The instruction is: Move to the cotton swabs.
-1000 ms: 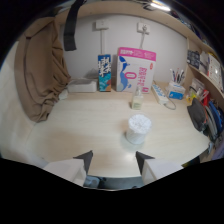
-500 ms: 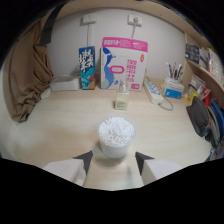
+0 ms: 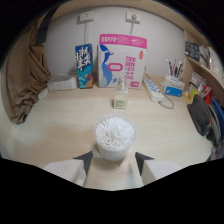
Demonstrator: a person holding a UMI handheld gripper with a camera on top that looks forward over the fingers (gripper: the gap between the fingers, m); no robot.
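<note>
So the gripper (image 3: 114, 159) sits low and level over the desk (image 3: 60, 120), pointing toward the back wall with its fingers spread wide, gripping nothing. The round tub of cotton swabs (image 3: 115, 137) stands on the desk near its front edge, right between the fingertips, with gaps on both sides.

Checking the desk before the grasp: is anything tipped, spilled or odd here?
Nothing stands out. The swab tub stands upright and full, just ahead of the open gripper, with no swabs spilled on the desk. The small bottle and the two cartons by the wall also stand upright.
</note>
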